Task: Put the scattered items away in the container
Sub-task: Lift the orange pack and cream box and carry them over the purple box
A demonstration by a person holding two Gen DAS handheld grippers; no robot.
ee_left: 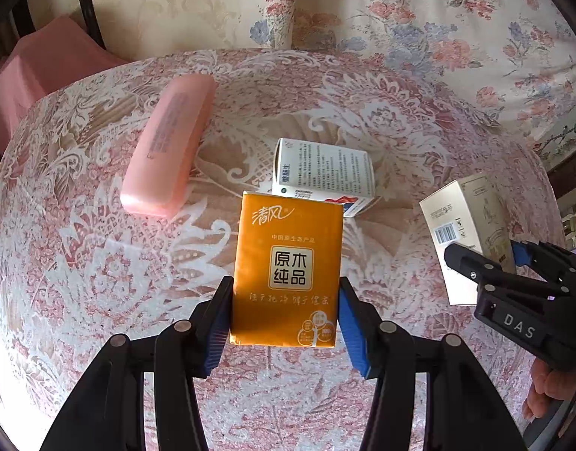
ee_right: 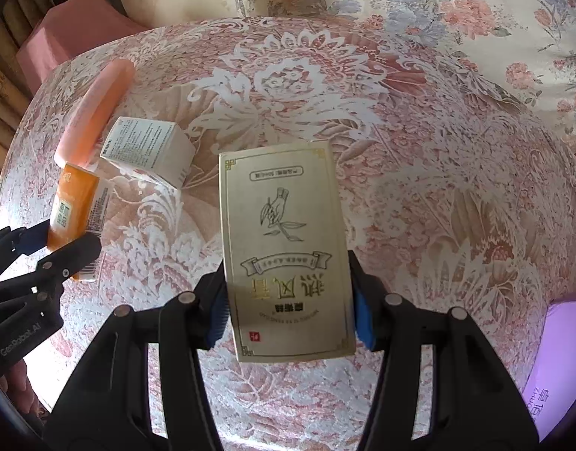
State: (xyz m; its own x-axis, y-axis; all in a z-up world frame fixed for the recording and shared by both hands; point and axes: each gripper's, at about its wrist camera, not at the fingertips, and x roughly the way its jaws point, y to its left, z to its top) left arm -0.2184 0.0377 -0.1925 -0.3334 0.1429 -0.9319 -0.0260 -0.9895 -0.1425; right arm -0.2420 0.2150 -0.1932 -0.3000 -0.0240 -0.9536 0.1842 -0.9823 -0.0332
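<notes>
An orange plastic-wrapped tissue packet [ee_left: 286, 270] was clamped in the left hand-held gripper [ee_left: 284, 323], lifted for transfer. A cream rectangular cardboard box [ee_right: 286, 251] was likewise gripped by the right hand-held gripper [ee_right: 289, 312], clear of the bench [ee_right: 438, 173].

Orange tissue pack [ee_left: 286, 274], pink-floral tablecloth [ee_left: 100, 263]

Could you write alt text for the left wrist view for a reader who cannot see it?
The left gripper grips an orange tissue pack above a table covered with a pink floral cloth. A pink case and a white box lie on it; at right, the right gripper holds a cream box.
</notes>
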